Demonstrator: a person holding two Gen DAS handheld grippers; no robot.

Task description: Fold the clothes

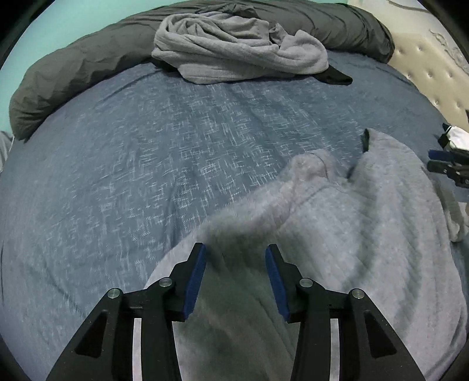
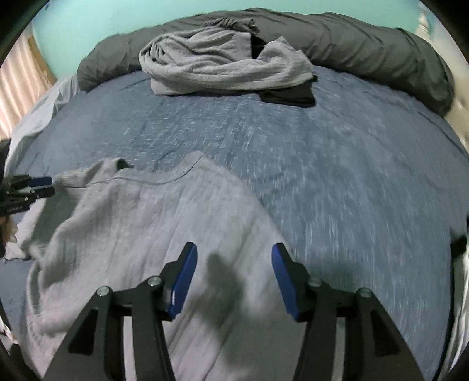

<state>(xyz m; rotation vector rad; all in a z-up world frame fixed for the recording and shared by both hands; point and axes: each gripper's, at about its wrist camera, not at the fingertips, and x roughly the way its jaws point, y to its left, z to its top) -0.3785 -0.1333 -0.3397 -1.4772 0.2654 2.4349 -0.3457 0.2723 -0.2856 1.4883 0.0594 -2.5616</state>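
Observation:
A light grey sweatshirt (image 1: 351, 234) lies spread on the blue bedspread (image 1: 146, 161), its collar pointing away from me. My left gripper (image 1: 235, 252) hovers open just above the garment's near left part, with nothing between its blue pads. In the right wrist view the same sweatshirt (image 2: 146, 228) covers the near left of the bed, and my right gripper (image 2: 234, 252) hangs open over its right edge, casting a shadow on the cloth. Each gripper shows at the other view's edge: the right gripper (image 1: 445, 164) and the left gripper (image 2: 41, 187).
A crumpled pile of grey clothes (image 1: 240, 49) with a black garment (image 1: 337, 76) under it sits at the far side of the bed, against a rolled dark grey duvet (image 1: 73, 76). A tufted cream headboard (image 1: 431, 67) stands at right. A teal wall (image 2: 117, 26) lies behind.

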